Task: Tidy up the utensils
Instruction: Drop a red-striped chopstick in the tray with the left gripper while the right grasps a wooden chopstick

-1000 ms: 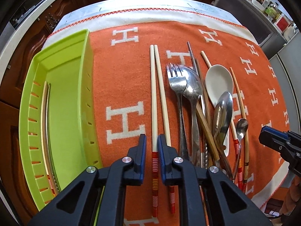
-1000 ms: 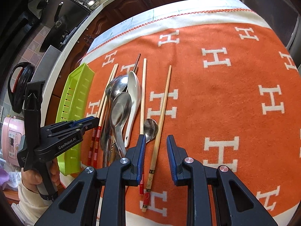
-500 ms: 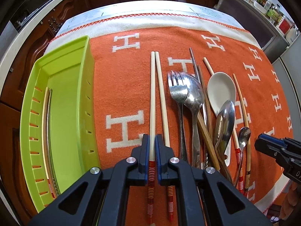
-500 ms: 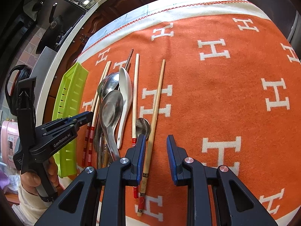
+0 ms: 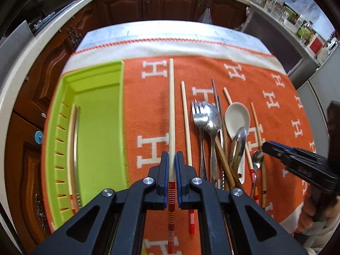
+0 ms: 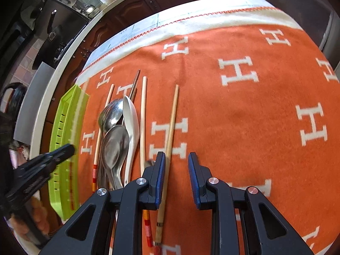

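Observation:
My left gripper [image 5: 172, 159] is shut on a pale chopstick [image 5: 171, 110] with a red-striped end and holds it lifted above the orange cloth, just right of the green tray [image 5: 99, 131]. Its partner chopstick [image 5: 186, 123] lies on the cloth. A chopstick [image 5: 72, 148] lies inside the tray. A fork [image 5: 199, 119], metal spoons [image 5: 212, 123], a white ceramic spoon [image 5: 237, 116] and more chopsticks lie in a pile to the right. My right gripper [image 6: 176, 159] is open above a bamboo chopstick [image 6: 171, 123], at the pile's right side.
The orange cloth with white H letters [image 6: 244, 110] covers the table, with a white border [image 5: 170, 46] at the far edge. Dark wooden cabinets [image 5: 148, 6] stand beyond. The right gripper shows in the left wrist view [image 5: 297, 161].
My left gripper has closed on the left chopstick and lifted it off the cloth, away from its partner. The right gripper has stayed open and shifted slightly over the bamboo chopstick.

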Tool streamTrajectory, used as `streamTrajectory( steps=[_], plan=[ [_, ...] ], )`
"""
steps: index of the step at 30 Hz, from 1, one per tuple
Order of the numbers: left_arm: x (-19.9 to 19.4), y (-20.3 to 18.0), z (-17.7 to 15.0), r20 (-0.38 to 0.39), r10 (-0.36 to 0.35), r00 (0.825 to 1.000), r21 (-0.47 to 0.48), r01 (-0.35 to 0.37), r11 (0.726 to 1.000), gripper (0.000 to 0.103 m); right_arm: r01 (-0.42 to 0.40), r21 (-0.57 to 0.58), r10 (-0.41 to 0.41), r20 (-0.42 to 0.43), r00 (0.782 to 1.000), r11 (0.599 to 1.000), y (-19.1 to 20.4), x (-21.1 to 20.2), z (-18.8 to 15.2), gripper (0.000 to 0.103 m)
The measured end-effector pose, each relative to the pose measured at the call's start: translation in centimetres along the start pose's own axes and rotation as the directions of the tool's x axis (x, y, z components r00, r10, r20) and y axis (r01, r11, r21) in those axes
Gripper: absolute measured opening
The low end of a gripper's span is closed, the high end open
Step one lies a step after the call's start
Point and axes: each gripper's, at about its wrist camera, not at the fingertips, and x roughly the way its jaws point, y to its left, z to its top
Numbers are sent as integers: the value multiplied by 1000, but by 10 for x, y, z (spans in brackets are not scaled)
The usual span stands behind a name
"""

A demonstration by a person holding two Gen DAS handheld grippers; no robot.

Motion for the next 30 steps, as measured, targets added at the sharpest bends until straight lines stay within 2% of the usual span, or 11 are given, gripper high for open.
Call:
streamTrajectory(
  steps=[3,7,12,17,23,30],
  plan=[
    [-15,8,0,20,4,1000,-15,-3,1000,4,44,-42,-44,12,999,998,11,4,3,23],
    [-30,23,-2,37,22,999,-43,-20,999,4,150,-153,-145,40,989,977,33,11,0,22],
    [-38,44,-8,35,53,998,-81,-50,995,4,283,-243,-267,96,959,928,50,15,-9,9],
    [-43,59,-16,35,68,997,-107,-64,992,4,235,-145,-226,77,971,961,34,8,-6,5],
    [-50,73,-25,44,85,995,-125,-79,989,4,123,-30,-121,83,989,992,12,-26,-8,5],
    [-42,91,-30,33,117,993,-133,-112,985,4,34,-19,-32,122,992,999,26,-74,-12,5]
  ],
)
